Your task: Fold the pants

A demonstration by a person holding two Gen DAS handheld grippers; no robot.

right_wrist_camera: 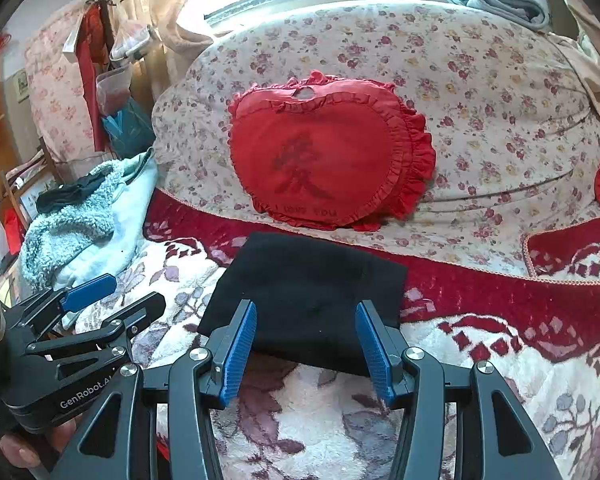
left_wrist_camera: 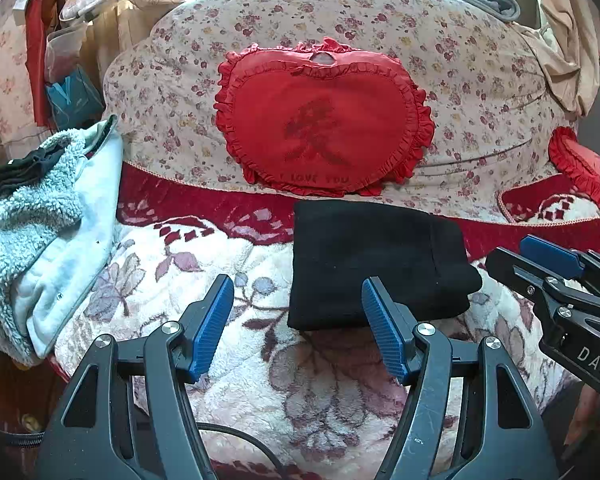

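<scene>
Black pants, folded into a soft, matte rectangle, lie on a fluffy floral blanket in front of a frilly red heart pillow. Near them, the left hand-held gripper and right hand-held gripper are spread, holding nothing.

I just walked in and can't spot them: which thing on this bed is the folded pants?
Find the big red heart-shaped ruffled pillow leaning on the floral quilt. Just in front of it, on the white and red flowered fleece blanket, lie the black pants, folded into a flat block. They are the only plain black, neatly squared thing there; the fluffy pale blue garment lies crumpled at the left.
</scene>
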